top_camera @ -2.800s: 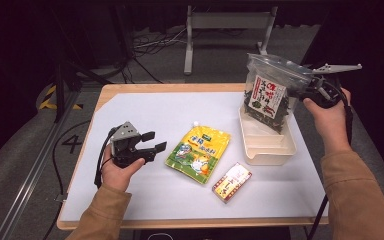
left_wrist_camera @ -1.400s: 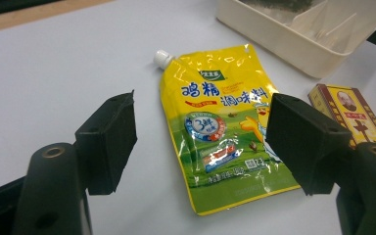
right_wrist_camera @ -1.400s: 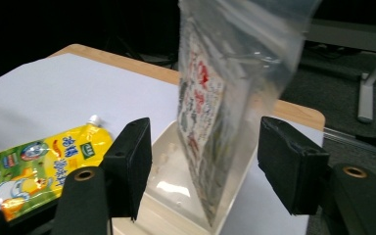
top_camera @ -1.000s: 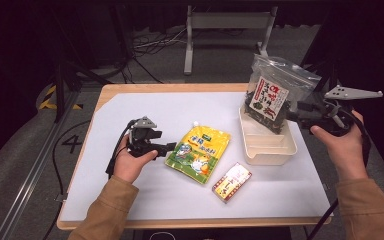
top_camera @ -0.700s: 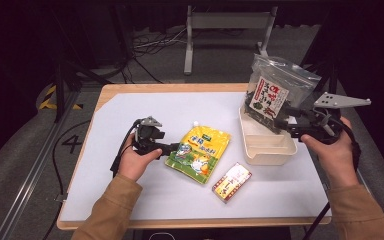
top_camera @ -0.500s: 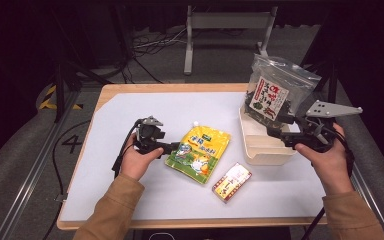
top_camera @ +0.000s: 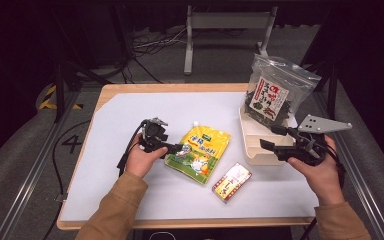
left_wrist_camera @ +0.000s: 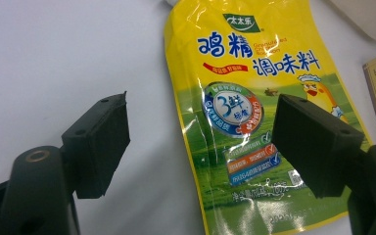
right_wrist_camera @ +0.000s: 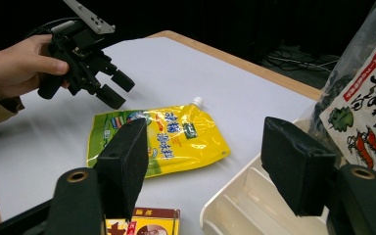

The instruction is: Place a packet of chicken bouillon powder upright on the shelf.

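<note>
A yellow-green seasoning pouch [top_camera: 200, 152] lies flat at the table's middle. My left gripper [top_camera: 175, 147] hovers at its lower left edge, open. In the left gripper view the pouch [left_wrist_camera: 240, 98] lies under and between the spread jaws of that gripper [left_wrist_camera: 205, 142], and the pads are off it. A clear seaweed bag [top_camera: 275, 95] stands upright in the far end of a white tray [top_camera: 252, 150]. My right gripper [top_camera: 271, 136] is over the tray's near end, open and holding nothing. The right gripper view shows that gripper [right_wrist_camera: 210, 166] with its jaws wide, facing the pouch [right_wrist_camera: 161, 137].
A small red and yellow box [top_camera: 231, 181] lies in front of the pouch, near the tray's front corner. The tray [right_wrist_camera: 245, 210] has dividers inside. The left gripper [right_wrist_camera: 107, 88] shows across the table. The table's left half is bare white mat.
The right gripper has let go of the seaweed bag, which now stands in the tray, and has come down and left to the tray's near end. The left gripper slid right onto the pouch's edge.
</note>
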